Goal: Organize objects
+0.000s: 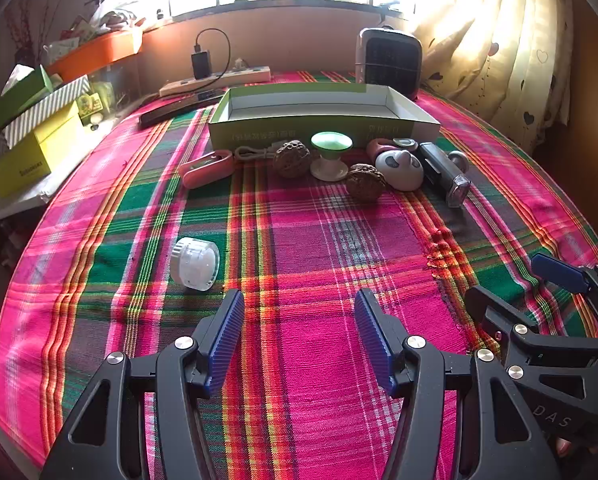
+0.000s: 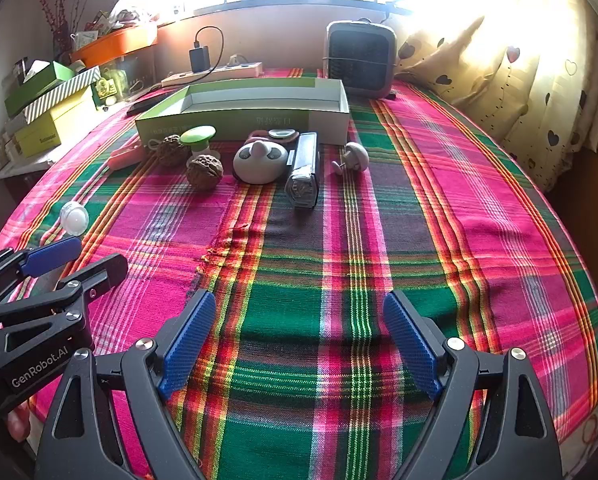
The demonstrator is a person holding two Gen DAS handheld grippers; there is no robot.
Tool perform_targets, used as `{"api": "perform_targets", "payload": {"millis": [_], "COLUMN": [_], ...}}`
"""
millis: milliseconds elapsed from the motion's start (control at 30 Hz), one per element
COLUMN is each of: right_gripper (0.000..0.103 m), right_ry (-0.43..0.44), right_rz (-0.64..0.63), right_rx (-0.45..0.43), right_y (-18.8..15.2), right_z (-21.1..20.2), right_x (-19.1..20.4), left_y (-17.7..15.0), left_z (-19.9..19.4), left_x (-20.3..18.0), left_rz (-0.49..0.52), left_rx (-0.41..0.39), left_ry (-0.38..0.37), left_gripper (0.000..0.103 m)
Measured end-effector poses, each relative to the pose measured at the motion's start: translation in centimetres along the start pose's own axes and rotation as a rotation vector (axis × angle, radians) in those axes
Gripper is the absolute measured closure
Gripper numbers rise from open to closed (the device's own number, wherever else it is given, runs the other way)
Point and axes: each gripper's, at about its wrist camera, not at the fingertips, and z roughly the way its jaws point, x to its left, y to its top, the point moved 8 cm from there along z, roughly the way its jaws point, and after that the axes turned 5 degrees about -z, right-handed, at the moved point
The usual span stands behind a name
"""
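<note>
Nearest the camera, short of the green box [image 1: 323,120]: left gripper [image 1: 299,332] and right gripper [image 2: 299,336], jaws apart, empty, over plaid cloth [image 1: 319,248]. Along the box's front wall: two walnuts [image 1: 292,159], green knob [image 1: 331,155], panda figure [image 1: 400,169], black case [image 1: 443,172]. Well short of it, leftward: clear jar [image 1: 194,264].

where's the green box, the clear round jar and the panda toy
green box [image 1: 259,130], left wrist view, front wall
clear round jar [image 1: 195,264], left wrist view, its side
panda toy [image 2: 259,160], right wrist view, top of its face
</note>
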Motion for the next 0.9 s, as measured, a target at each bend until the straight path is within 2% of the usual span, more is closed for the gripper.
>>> {"api": "perform_targets", "payload": {"millis": [600,900], "right_gripper": [0.017,0.017], "right_ry": [0.000,0.021], "right_rz": [-0.001,-0.016], "right_rx": [0.001,0.013], "right_y": [-0.04,-0.02], "right_z": [-0.23,0.04], "right_x": [-0.07,-0.30], "left_y": [0.00,-0.65], "left_z": [0.01,-0.14], "left_x": [0.01,-0.13], "left_rz": [0.002,0.051], "left_rx": [0.002,0.038], "left_ry": [-0.001,-0.055], "left_gripper": [0.046,0.047]}}
